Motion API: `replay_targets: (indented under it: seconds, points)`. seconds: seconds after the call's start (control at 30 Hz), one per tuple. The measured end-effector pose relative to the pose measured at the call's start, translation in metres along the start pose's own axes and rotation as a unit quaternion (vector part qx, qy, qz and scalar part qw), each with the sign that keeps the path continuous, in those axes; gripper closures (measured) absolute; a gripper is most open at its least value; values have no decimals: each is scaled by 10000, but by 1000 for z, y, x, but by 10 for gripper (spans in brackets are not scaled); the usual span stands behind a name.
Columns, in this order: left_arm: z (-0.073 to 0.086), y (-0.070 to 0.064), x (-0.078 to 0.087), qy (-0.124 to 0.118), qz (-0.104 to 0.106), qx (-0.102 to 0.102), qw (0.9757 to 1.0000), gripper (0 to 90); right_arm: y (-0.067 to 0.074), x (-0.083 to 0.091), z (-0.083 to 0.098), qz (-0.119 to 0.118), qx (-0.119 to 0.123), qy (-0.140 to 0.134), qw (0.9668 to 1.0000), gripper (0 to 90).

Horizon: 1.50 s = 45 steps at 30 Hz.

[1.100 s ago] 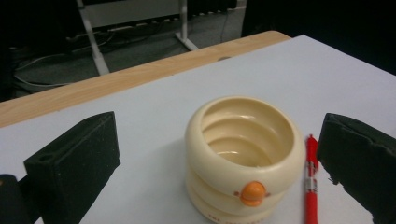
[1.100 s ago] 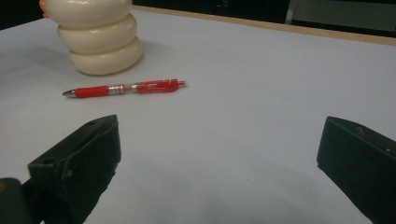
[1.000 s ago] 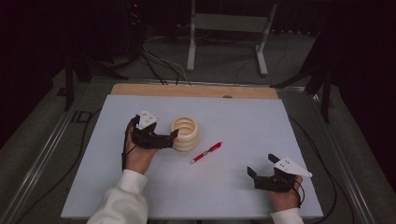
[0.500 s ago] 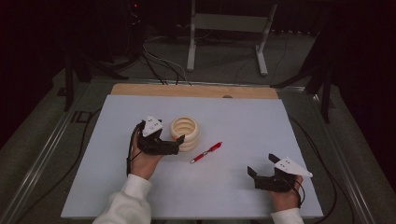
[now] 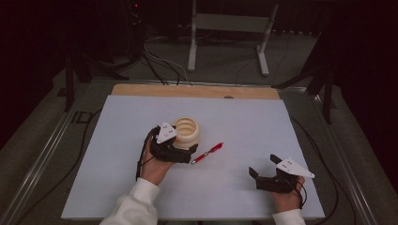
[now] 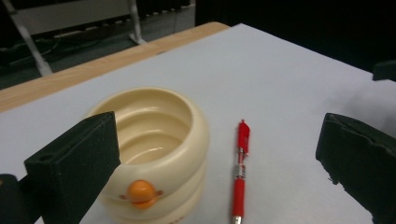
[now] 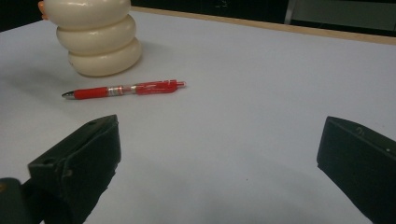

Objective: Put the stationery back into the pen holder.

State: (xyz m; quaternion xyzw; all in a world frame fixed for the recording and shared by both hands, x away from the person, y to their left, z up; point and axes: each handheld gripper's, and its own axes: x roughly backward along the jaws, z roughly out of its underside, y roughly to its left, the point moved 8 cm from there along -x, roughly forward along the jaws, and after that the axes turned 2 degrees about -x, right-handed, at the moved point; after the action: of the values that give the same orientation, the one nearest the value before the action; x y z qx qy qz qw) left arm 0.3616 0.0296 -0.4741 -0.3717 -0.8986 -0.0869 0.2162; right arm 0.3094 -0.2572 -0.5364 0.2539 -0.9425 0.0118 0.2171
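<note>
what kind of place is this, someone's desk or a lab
Likely a lab or recording bench, not a home desk: a bare white table in a dark room, loose cables and a metal stand on the floor behind.

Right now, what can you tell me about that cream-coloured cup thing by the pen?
The cream holder looks like glossy plastic, shaped as three stacked rounded rings, open on top and seemingly empty. A small orange knob sits on its side. It stands upright on the white table, beside the red pen, not touching it. The left gripper hovers close, jaws open.

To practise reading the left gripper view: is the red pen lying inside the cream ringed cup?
No: the red pen lies flat on the white table beside the cream ringed cup, not in it.
</note>
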Motion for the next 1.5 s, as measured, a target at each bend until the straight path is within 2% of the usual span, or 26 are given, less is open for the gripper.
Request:
replay_targets:
  seconds: [0.33,0.43,0.47,0.53,0.6,0.73,0.87,0.9,1.1,1.13,1.23,1.27,1.4,1.5]
  points:
    - [12,-19,-16,244,247,-82,9994,3,0,0,0,-11,7,-3,10000,4]
    - [17,-24,-21,353,295,-116,9989,3,0,0,0,-11,2,0,10000,4]
    - [21,-28,-24,453,375,-143,9982,3,0,0,0,-14,6,4,10000,4]
    - [21,-28,-24,453,375,-143,9982,12,0,0,0,-15,6,7,10000,4]
    - [31,-34,-30,680,474,-178,9964,48,0,0,0,-15,10,0,10000,4]
    - [44,-35,-38,982,423,-303,9938,82,0,0,0,-14,12,6,10000,4]
    - [57,-32,-46,1205,189,-346,9919,194,0,0,0,-15,21,13,10000,4]
    - [60,-31,-48,1250,139,-365,9914,262,0,0,0,-16,20,13,10000,4]
    - [75,-27,-58,1576,311,-272,9866,555,0,0,0,-24,20,20,10000,4]
    - [77,-26,-60,1638,271,-275,9857,581,1,0,1,-26,16,28,10000,4]
    - [81,-25,-63,1744,336,-199,9839,672,0,0,0,-23,13,23,10000,4]
    - [84,-23,-63,1859,283,-234,9819,694,0,0,1,-24,12,25,10000,4]
    - [85,-22,-63,1865,296,-268,9816,792,0,0,1,-26,10,25,10000,4]
    - [84,-21,-63,1870,308,-329,9813,807,1,-1,1,-40,11,37,10000,4]
